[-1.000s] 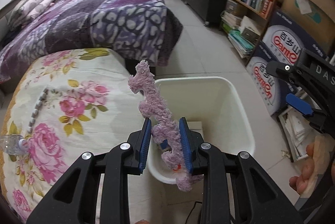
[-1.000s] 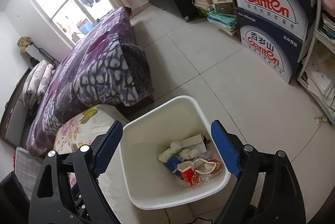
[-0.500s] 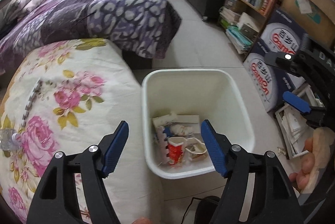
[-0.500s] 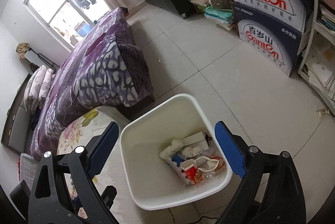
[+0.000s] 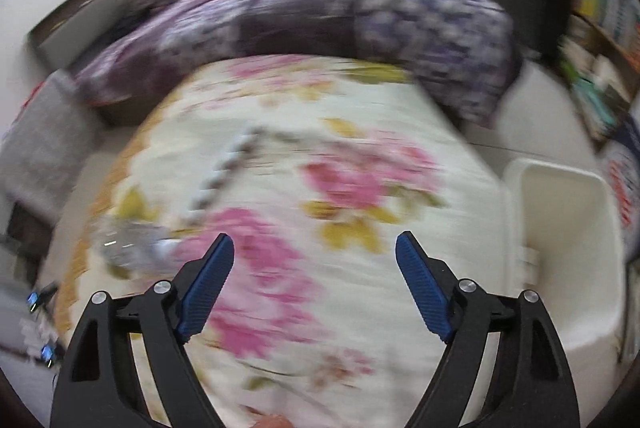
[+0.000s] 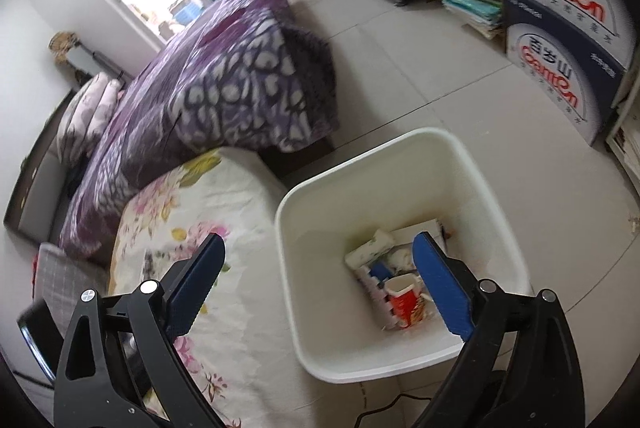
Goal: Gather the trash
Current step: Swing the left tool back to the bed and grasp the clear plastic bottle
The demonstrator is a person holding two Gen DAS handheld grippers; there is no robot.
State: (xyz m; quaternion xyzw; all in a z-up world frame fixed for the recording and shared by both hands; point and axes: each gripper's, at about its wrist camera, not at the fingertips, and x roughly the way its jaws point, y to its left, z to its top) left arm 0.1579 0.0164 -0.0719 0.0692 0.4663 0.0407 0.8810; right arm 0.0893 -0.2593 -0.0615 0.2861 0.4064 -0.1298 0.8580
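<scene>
Two grippers, both empty. Left gripper [image 5: 315, 246]: fingers spreading wider, nothing between them, over the flower-printed cloth surface [image 5: 360, 308]. Right gripper [image 6: 318, 246]: fingers wide apart, above the white plastic bin [image 6: 288, 268] holding a red paper cup [image 6: 402, 302] and wrappers. Next trash, probably: crumpled clear plastic bottle [image 5: 132, 246], blurred, lying near the left finger. Judged light, springy, slick; pinch across its middle. Beyond, purple patterned bed [image 5: 320, 12].

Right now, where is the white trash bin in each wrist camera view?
Left wrist: the white trash bin sits at the right edge, blurred, its contents unseen.
Right wrist: it sits at lower centre-right, with trash inside.
Shared landmark: the floral cloth lies left of the bin in both.
</scene>
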